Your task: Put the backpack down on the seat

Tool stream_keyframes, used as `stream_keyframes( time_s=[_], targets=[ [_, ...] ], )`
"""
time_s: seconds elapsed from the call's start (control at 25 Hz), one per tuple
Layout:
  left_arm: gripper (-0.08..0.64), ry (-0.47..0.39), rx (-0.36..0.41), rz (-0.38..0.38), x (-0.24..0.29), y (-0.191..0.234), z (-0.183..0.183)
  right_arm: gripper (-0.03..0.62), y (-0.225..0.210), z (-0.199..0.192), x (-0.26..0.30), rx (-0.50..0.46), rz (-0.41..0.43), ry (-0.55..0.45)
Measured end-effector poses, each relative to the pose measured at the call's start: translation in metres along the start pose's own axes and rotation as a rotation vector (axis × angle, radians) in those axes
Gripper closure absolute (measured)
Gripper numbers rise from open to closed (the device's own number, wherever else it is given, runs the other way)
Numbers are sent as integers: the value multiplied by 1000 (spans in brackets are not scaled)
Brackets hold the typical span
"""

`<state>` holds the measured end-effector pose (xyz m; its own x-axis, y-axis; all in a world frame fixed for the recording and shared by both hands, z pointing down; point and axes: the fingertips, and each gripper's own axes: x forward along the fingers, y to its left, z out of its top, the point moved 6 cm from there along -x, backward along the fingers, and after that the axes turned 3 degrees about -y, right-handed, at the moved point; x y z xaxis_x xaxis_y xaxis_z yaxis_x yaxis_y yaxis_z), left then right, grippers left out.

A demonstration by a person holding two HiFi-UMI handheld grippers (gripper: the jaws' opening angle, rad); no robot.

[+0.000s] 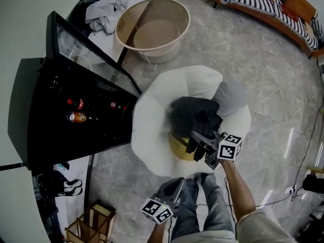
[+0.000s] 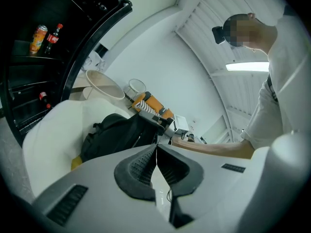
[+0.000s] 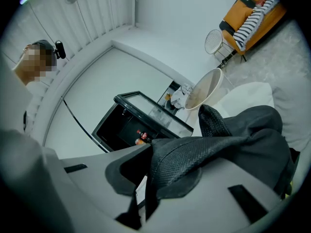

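Note:
A black backpack (image 1: pixel 195 115) rests on the white, petal-shaped soft seat (image 1: pixel 152 130), partly over a yellow patch (image 1: pixel 178 148). My right gripper (image 1: pixel 202 143) is at the bag's near side. It is shut on a woven black strap (image 3: pixel 194 154) of the backpack (image 3: pixel 262 140). My left gripper (image 1: pixel 169 199) hangs lower, by the person's legs and clear of the seat. Its jaws (image 2: pixel 156 154) are shut with nothing between them. The left gripper view shows the backpack (image 2: pixel 114 132) on the seat (image 2: pixel 53 135).
A black glass-door cabinet (image 1: pixel 76 115) holding bottles and a can stands left of the seat. A round beige tub (image 1: pixel 152 29) sits behind it. A grey cushion (image 1: pixel 230 97) lies at the seat's right. There is a sofa (image 1: pixel 268 4) at far right, a wooden crate (image 1: pixel 91 224) at bottom left, and cables (image 1: pixel 283 191) on the floor.

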<state>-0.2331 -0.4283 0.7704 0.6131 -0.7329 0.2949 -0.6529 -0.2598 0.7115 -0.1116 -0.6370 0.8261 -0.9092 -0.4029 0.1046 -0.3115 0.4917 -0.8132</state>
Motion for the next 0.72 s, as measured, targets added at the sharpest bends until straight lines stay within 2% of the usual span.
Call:
stream_keyframes(
  time_s=[0.08, 0.16, 0.24, 0.32, 0.48, 0.72],
  targets=[
    [529, 1, 4, -8, -1, -1, -2, 525, -1, -5, -1, 8, -11, 18],
    [529, 3, 6, -15, -3, -3, -4, 419, -2, -11, -4, 11, -24, 63],
    [529, 2, 10, -20, -6, -6, -6, 359, -5, -18, -10, -5, -62, 108],
    [529, 2, 17, -23, -8, -10, -8, 337, -10, -26, -23, -29, -114, 118],
    [529, 5, 25, -40, -9, -17, -11, 327, -18, -29, -60, -21, -188, 49],
    [529, 19, 50, -77, -5, -39, -16, 329, 0, -22, -95, -71, -182, -38]
  ],
)
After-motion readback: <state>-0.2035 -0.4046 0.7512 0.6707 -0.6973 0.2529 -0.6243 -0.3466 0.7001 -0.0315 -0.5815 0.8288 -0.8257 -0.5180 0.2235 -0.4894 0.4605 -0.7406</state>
